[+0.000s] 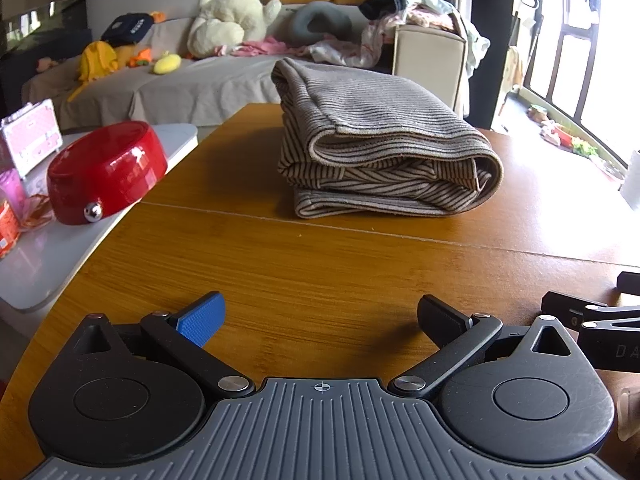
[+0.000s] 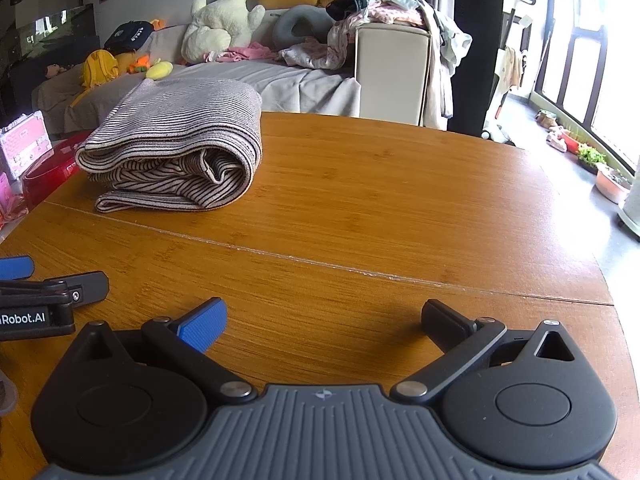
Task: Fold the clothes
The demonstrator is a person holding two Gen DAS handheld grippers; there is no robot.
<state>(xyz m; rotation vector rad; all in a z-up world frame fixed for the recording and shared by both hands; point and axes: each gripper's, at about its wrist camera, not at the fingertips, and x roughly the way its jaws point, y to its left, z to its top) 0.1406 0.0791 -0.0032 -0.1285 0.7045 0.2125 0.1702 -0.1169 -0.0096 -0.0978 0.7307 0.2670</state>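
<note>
A striped grey-brown garment lies folded into a thick bundle on the wooden table; the right wrist view shows the same garment at the table's far left. My left gripper rests low near the front edge, open, nothing between its fingers, well short of the bundle. My right gripper is open too and holds nothing, with the bundle ahead and to its left. In the left wrist view the right gripper's fingers show at the right edge. The left gripper's fingers show at the left edge of the right wrist view.
A red round bowl and a pink case sit on a white side table to the left. Behind the table stands a sofa with plush toys and loose clothes. Windows and floor plants are on the right.
</note>
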